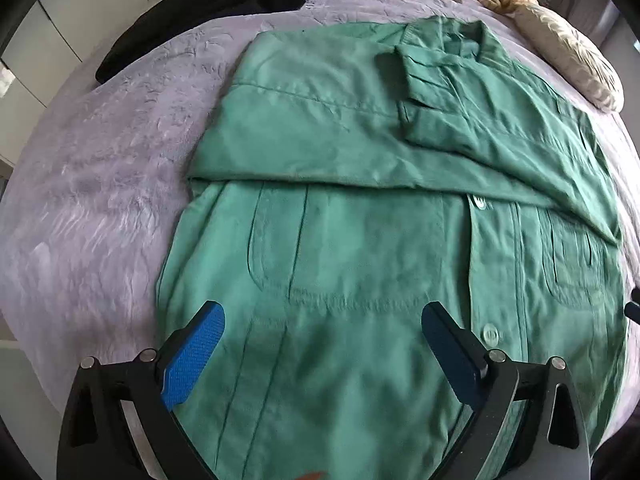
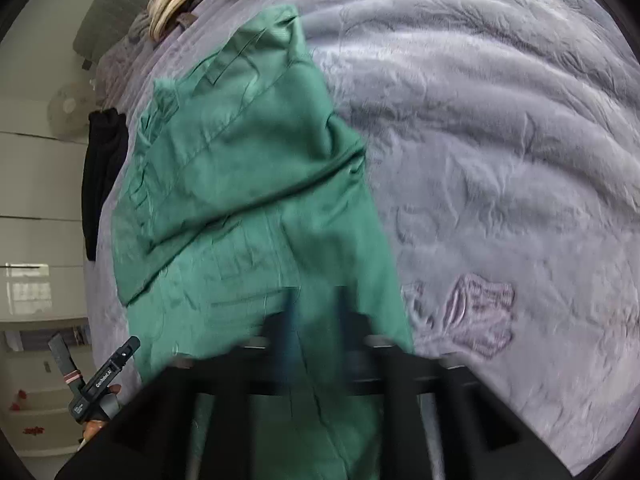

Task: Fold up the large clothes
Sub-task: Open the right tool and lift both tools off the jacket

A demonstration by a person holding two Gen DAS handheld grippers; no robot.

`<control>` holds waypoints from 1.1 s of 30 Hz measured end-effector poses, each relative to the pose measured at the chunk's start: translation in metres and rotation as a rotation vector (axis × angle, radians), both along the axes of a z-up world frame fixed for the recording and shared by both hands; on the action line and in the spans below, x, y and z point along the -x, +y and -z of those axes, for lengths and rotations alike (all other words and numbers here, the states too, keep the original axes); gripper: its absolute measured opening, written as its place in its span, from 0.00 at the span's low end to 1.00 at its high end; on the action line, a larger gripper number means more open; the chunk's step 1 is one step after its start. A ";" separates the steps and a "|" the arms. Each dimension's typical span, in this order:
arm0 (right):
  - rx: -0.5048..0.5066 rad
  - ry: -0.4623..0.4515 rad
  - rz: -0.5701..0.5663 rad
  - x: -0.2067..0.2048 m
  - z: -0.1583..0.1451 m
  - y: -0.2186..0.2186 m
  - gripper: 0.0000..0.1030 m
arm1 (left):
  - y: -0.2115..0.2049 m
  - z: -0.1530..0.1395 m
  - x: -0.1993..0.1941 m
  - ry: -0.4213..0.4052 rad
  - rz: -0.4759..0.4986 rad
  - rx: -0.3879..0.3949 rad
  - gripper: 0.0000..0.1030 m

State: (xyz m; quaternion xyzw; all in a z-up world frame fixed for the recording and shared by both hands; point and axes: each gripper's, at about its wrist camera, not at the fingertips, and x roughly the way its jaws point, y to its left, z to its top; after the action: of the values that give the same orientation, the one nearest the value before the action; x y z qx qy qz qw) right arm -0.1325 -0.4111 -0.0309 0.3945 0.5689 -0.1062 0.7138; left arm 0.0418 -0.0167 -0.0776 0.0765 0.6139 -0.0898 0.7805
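Shirt (image 1: 360, 240) is lying beneath both grippers, left gripper (image 1: 324, 316) spread wide, right gripper (image 2: 316, 308) parted, neither grasping cloth.

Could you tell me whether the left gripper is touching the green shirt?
Apart: the left wrist view shows the left gripper open, nothing between its pads, above the green shirt.

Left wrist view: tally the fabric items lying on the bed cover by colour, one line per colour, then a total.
Green: 1, the button-up shirt with its sleeves folded across the chest.
Black: 1, the dark garment pile at the far left.
Beige: 1, the crumpled cloth at the far right.
Total: 3, all on the lavender bed cover.
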 end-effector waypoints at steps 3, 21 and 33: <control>-0.007 -0.004 -0.016 0.003 -0.005 0.009 0.59 | 0.003 -0.003 0.022 0.020 0.000 -0.004 0.99; -0.060 -0.015 -0.112 0.065 -0.013 0.116 1.00 | 0.052 -0.008 0.090 0.057 0.083 -0.022 0.99; -0.118 0.057 -0.023 0.099 -0.015 0.148 1.00 | 0.092 -0.012 0.117 0.094 0.093 -0.007 0.99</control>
State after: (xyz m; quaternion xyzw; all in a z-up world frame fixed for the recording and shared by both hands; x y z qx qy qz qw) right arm -0.2317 -0.2634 -0.0160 0.4260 0.5989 -0.0756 0.6739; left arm -0.0752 0.0755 -0.0657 0.1036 0.6459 -0.1274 0.7456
